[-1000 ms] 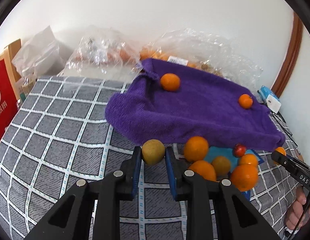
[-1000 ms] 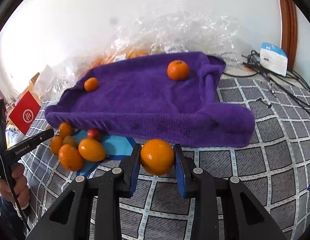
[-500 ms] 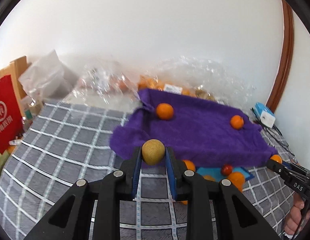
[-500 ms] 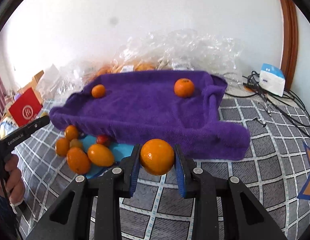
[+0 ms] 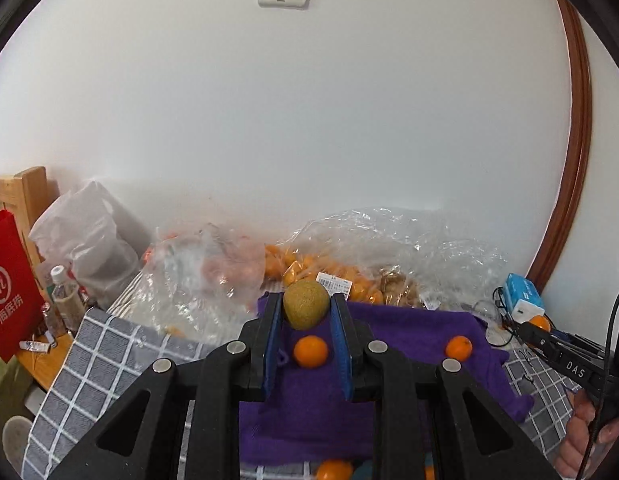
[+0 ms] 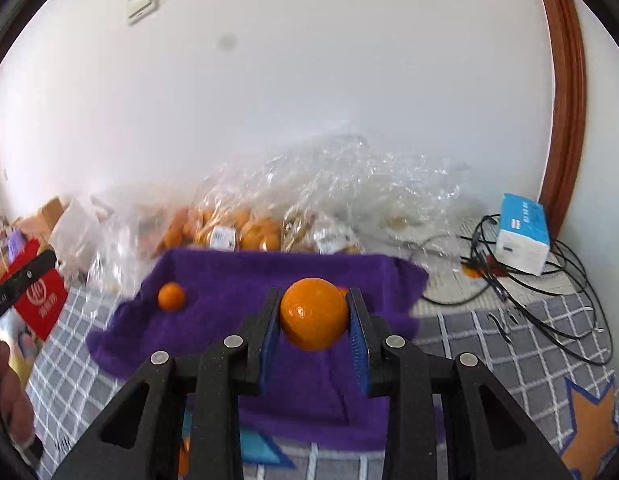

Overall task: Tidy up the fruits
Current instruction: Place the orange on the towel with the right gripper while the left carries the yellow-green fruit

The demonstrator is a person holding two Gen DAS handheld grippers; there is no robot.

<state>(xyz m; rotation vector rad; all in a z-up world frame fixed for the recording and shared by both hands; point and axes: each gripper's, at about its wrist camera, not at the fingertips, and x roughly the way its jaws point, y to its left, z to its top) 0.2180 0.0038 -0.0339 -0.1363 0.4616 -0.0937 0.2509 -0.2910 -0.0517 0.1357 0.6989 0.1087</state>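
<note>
Purple terry towel lies ahead below both tongs: left gripper pinches a brownish-green round fruit, right gripper clamps a glossy orange.

Bare purple towel between two oranges

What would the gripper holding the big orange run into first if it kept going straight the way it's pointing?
Most likely the purple towel. The right gripper, shut on the orange, points slightly downward over the cloth, with the clear plastic bags and wall farther behind. Depth is hard to judge through this lens.
</note>
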